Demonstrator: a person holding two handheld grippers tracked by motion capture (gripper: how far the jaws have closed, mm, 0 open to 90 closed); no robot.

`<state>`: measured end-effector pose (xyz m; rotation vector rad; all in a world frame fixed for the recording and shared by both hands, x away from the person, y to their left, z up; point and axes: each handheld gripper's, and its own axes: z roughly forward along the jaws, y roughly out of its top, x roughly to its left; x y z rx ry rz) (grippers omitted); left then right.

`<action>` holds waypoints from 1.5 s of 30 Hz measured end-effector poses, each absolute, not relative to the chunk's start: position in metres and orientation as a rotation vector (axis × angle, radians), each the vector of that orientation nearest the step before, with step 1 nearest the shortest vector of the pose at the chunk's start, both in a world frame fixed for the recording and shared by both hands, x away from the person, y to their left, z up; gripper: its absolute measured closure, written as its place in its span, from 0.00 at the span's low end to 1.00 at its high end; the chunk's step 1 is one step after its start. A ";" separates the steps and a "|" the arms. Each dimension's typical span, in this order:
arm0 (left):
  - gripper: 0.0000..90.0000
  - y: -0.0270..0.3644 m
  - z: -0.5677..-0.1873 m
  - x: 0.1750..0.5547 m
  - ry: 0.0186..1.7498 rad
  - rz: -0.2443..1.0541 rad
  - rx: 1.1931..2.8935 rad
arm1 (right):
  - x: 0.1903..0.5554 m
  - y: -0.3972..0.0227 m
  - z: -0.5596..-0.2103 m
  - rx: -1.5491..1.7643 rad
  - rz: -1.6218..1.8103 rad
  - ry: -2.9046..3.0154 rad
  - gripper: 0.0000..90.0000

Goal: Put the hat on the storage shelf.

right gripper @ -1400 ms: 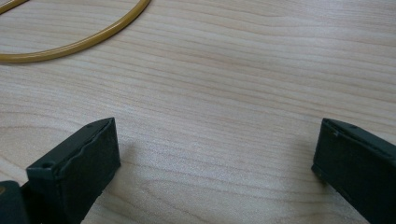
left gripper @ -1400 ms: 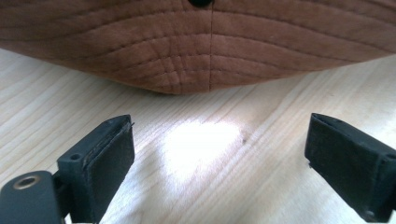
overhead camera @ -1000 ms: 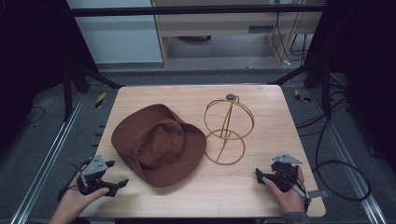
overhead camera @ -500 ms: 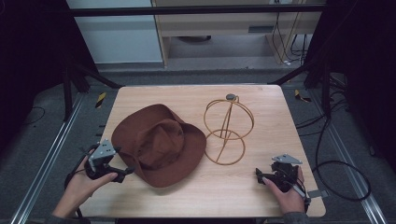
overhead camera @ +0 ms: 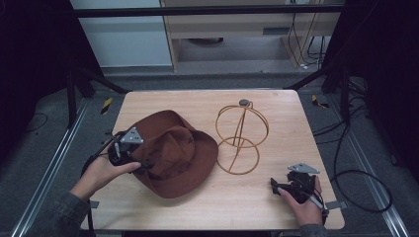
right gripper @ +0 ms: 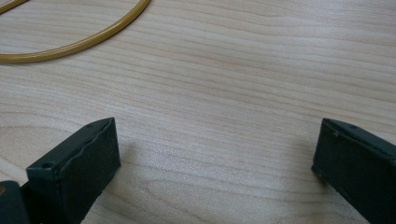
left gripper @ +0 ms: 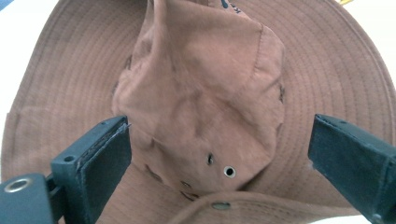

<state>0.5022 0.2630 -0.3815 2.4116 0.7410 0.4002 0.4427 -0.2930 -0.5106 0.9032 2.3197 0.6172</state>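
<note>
Sitting on the wooden table (overhead camera: 276, 106), left of centre, brown hat (overhead camera: 178, 150) lies crown up, wire stand (overhead camera: 240, 137) upright just beside it on the right. Left hand-held gripper (left gripper: 217, 154) over the hat's left brim, jaws wide apart either side of the crown. Right hand-held gripper (right gripper: 215, 158) low over bare wood near the front right corner, jaws spread, empty.
</note>
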 end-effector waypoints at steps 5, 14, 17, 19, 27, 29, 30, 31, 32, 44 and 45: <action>0.07 0.250 -0.371 0.510 0.741 0.394 2.442 | 0.443 -0.293 -0.511 0.903 0.618 2.320 0.01; 0.07 0.236 -0.359 0.545 0.780 0.377 2.490 | 0.442 -0.293 -0.511 0.901 0.617 2.318 0.01; 0.08 0.230 -0.362 0.554 0.787 0.355 2.502 | 0.442 -0.293 -0.511 0.901 0.617 2.318 0.01; 0.08 0.226 -0.365 0.558 0.782 0.355 2.529 | 0.442 -0.293 -0.510 0.902 0.617 2.318 0.01; 0.10 0.210 -0.378 0.572 0.799 0.335 2.552 | 0.441 -0.293 -0.511 0.907 0.615 2.317 0.01; 0.12 0.208 -0.380 0.575 0.806 0.344 2.557 | 0.441 -0.293 -0.511 0.907 0.616 2.317 0.01; 0.13 0.208 -0.381 0.577 0.808 0.342 2.561 | 0.441 -0.293 -0.511 0.905 0.616 2.317 0.01; 0.14 0.208 -0.382 0.578 0.815 0.339 2.564 | 0.441 -0.293 -0.511 0.905 0.615 2.317 0.01; 0.15 0.208 -0.383 0.580 0.818 0.333 2.564 | 0.441 -0.293 -0.511 0.908 0.615 2.316 0.01; 0.48 0.204 -0.392 0.591 0.848 0.282 2.577 | 0.441 -0.293 -0.511 0.906 0.616 2.317 0.01; 0.52 0.203 -0.392 0.592 0.845 0.277 2.585 | 0.441 -0.293 -0.511 0.908 0.615 2.316 0.01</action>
